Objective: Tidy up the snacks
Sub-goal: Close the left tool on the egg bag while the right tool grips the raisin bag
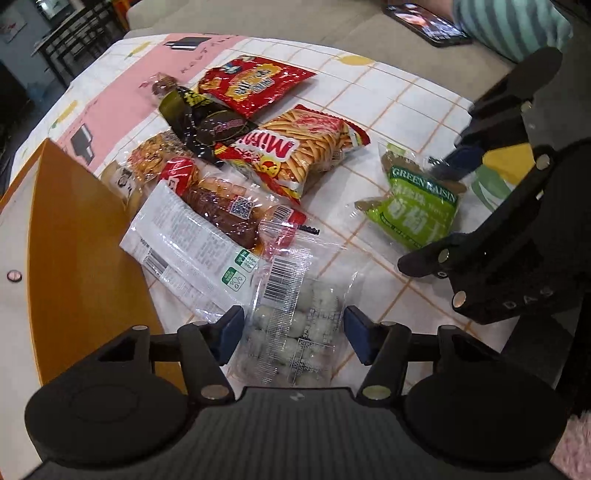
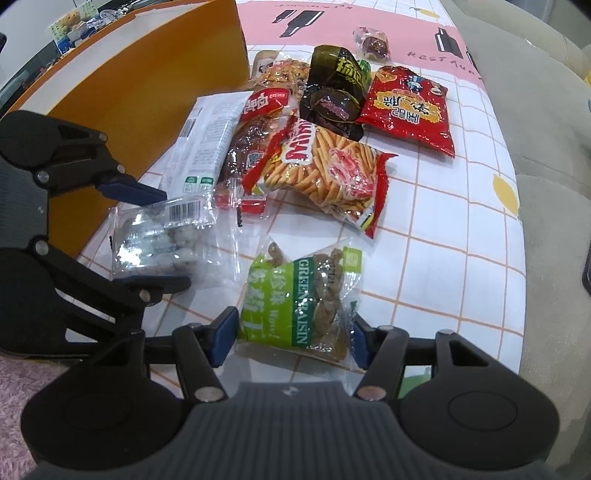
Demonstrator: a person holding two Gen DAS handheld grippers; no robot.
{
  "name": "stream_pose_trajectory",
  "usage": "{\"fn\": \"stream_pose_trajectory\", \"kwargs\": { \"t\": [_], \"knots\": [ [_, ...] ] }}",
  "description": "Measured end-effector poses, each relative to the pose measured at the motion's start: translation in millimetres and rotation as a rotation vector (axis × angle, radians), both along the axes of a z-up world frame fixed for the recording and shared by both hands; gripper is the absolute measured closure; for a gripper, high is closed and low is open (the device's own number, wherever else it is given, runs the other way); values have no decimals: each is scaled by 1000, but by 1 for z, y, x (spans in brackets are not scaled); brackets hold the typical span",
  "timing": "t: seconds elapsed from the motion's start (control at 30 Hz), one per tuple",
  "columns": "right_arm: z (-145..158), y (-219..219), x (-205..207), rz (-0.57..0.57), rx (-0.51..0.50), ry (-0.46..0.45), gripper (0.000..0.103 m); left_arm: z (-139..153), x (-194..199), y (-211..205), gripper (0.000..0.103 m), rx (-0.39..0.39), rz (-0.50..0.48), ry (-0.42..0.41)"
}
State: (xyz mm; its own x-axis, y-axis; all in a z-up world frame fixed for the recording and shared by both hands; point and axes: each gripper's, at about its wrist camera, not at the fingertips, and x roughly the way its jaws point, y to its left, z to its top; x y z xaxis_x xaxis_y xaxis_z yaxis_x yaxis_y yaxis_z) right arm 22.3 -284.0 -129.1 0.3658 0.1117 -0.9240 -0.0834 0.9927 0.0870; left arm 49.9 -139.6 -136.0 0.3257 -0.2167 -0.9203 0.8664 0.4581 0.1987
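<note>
Left wrist view. Found an orange box (image 1: 74,221) at nine o'clock, wall towards the heap; could not see inside it. Noted the left gripper (image 1: 293,334) at six o'clock, jaws astride a clear packet of white balls (image 1: 295,306) lying on the checked tablecloth (image 1: 388,99); could not tell whether the pads pressed it. Saw a white packet (image 1: 184,236) and a wrapped bread (image 1: 221,199) just beside it towards ten o'clock, crowding the way to the box. Further up, at twelve, picked out a stick-snack bag (image 1: 306,151), a dark packet (image 1: 199,114) and a red bag (image 1: 255,85). At three o'clock, caught the right gripper (image 1: 421,215) clenched on a green raisin bag (image 1: 424,221). Spotted a phone (image 1: 428,22) and a striped sleeve (image 1: 509,26) at one o'clock.

Right wrist view. Met the orange box (image 2: 147,92) again at ten o'clock, contents hidden. Saw the right gripper (image 2: 291,338) at six, pads squeezing the green raisin bag (image 2: 291,299), wrapper crumpled against the right pad. At nine, found the left gripper (image 2: 175,238) around the clear packet of white balls (image 2: 159,240). Between bag and box lay that packet and the white packet (image 2: 207,136). At twelve, saw the stick-snack bag (image 2: 325,173), the dark packet (image 2: 336,92) and the red bag (image 2: 410,107).
</note>
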Motion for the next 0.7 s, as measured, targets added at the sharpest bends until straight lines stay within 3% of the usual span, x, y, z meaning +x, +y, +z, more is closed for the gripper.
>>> {"fn": "stream_pose_trajectory", "kwargs": {
  "t": [0.37, 0.7],
  "knots": [
    [19, 3, -7, -6, -10, -58, 54, 44, -3, 14, 40, -122, 185, -11],
    [70, 14, -22, 13, 31, -194, 54, 122, 5, 48, 40, -284, 359, -3]
  ]
}}
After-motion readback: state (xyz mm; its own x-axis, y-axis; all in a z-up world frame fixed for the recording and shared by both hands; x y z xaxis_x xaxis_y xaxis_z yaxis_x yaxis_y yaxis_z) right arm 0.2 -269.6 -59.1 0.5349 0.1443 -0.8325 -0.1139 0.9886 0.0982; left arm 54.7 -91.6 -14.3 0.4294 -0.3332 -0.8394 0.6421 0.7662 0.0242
